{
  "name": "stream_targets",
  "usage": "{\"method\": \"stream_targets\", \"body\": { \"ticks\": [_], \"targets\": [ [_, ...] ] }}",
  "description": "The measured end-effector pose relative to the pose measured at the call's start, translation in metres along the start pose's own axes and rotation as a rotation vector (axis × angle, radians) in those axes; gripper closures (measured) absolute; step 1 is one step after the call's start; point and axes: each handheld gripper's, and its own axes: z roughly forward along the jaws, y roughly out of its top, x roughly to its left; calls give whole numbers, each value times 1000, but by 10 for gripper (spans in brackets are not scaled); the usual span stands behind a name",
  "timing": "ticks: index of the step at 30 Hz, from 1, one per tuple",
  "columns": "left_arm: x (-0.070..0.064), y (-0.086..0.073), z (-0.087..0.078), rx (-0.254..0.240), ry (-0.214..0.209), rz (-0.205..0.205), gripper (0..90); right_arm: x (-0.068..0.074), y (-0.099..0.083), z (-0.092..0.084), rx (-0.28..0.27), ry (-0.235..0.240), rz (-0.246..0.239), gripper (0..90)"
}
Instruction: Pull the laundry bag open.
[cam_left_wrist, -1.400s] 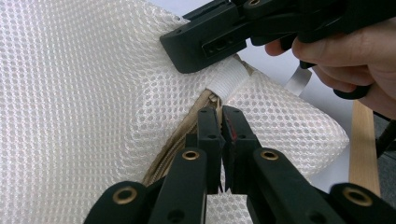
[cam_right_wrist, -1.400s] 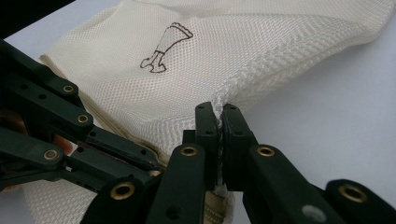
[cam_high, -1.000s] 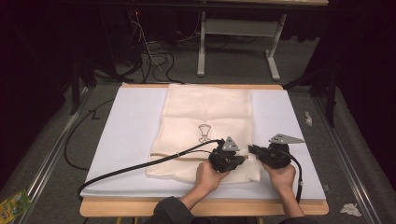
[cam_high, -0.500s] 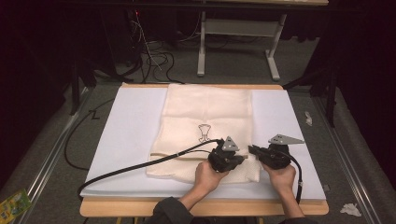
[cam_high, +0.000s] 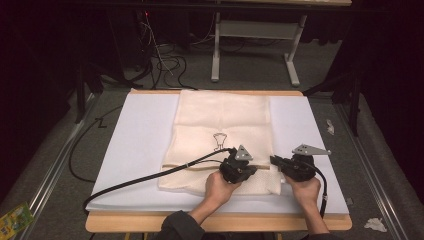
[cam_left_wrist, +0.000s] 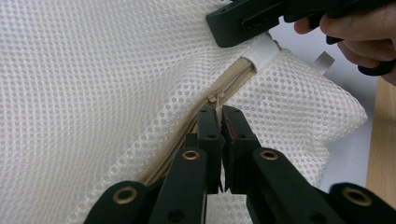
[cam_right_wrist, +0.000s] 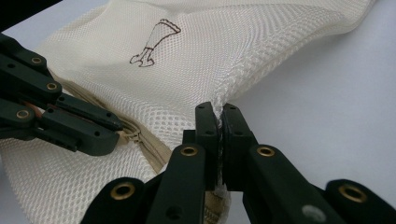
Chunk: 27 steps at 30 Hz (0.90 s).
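Observation:
A cream mesh bag (cam_high: 222, 120) with a small printed figure (cam_high: 219, 140) lies flat on the white table cover (cam_high: 135, 145). A beige zipper (cam_left_wrist: 233, 77) runs across its near end. My left gripper (cam_left_wrist: 220, 112) is shut on the zipper pull (cam_left_wrist: 215, 97); in the high view it (cam_high: 254, 169) sits over the bag's near right part. My right gripper (cam_right_wrist: 218, 109) is shut on the bag's side seam (cam_right_wrist: 229, 79), right beside the zipper's end. In the high view it (cam_high: 273, 160) faces the left one, tips a short way apart.
A black cable (cam_high: 150, 177) trails left from the left gripper across the cover. The wooden table edge (cam_high: 215, 222) runs along the front. Behind the table stand a metal frame (cam_high: 255, 45) and floor cables (cam_high: 165, 60). A green packet (cam_high: 12, 220) lies on the floor.

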Motion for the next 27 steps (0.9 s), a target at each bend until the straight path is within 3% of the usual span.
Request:
{"method": "stream_targets", "body": {
  "ticks": [9,12,27],
  "targets": [
    [3,-1,-12,5,33,18,872,0,1,2,4,-1,5,886],
    [7,-4,-16,0,30,1,872,0,2,4,5,-2,-3,886],
    [8,-4,-22,1,40,16,872,2,3,5,18,-10,-19,886]
  ]
}}
